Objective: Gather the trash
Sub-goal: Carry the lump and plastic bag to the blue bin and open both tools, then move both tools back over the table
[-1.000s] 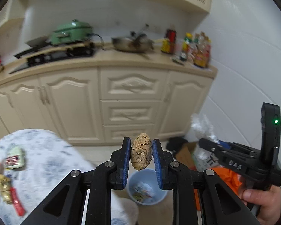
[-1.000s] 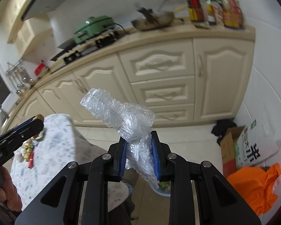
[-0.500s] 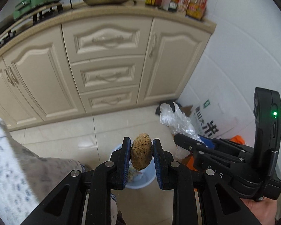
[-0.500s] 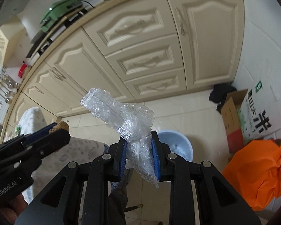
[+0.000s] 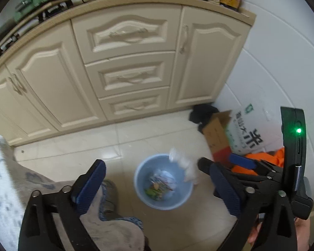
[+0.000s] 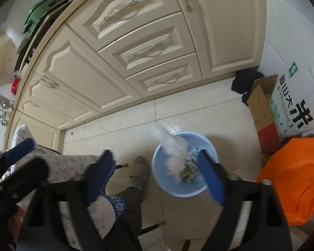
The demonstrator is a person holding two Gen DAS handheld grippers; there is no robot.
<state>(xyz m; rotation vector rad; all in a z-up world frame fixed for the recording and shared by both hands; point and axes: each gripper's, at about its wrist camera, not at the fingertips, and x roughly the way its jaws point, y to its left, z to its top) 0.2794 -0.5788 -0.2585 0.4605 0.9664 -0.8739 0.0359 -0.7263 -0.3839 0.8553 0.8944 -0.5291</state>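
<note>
A light blue trash bin (image 5: 179, 202) stands on the tiled floor below both grippers and holds scraps; it also shows in the right wrist view (image 6: 157, 167). My left gripper (image 5: 157, 185) is wide open and empty above the bin. My right gripper (image 6: 157, 176) is wide open above the bin; it also shows in the left wrist view (image 5: 228, 163). A crumpled clear plastic wrap (image 6: 171, 146) is blurred in mid-air, falling over the bin's rim; it also shows in the left wrist view (image 5: 184, 164). The brown lump is not in view.
Cream cabinets (image 5: 125, 67) stand behind the bin. A cardboard box (image 6: 261, 113), a white rice sack (image 6: 293, 96) and an orange bag (image 6: 291, 179) lie right of it. A patterned tablecloth (image 5: 4, 179) and a slippered foot (image 6: 139, 173) are on the left.
Both grippers have opened over the bin. The brown lump has left the left gripper, and the plastic wrap has left the right gripper and is falling.
</note>
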